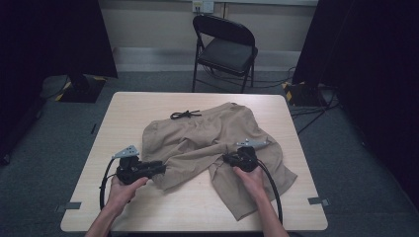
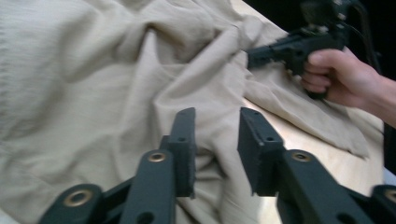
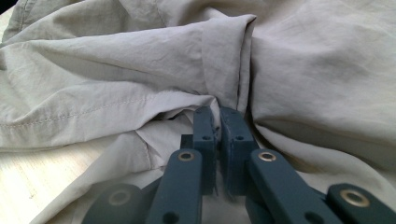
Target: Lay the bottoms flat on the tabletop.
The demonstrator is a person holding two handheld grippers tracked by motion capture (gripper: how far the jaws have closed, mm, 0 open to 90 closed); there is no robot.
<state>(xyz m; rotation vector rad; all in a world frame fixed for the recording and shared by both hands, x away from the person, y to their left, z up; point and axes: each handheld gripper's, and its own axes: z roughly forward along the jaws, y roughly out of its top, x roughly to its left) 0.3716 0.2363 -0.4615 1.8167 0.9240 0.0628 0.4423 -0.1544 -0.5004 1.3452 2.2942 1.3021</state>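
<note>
Tan shorts (image 1: 212, 143) lie crumpled across the middle of the wooden table (image 1: 197, 207), with a black drawstring (image 1: 185, 114) at the far edge. At the shorts' left edge, my left gripper (image 1: 160, 168) points right. In the left gripper view its jaws (image 2: 215, 114) stand apart over the cloth (image 2: 93, 93), and no pad presses on it. My right gripper (image 1: 226, 159) points left into the middle of the shorts. In the right gripper view it (image 3: 217, 111) is shut on a gathered fold of the fabric (image 3: 303, 70). The left gripper view also shows the right gripper (image 2: 252, 56) and its hand.
A black folding chair (image 1: 225, 49) stands behind the table. Dark curtains hang at both sides, and cables run over the floor at the right. Bare tabletop lies at the near edge and to the left of the shorts.
</note>
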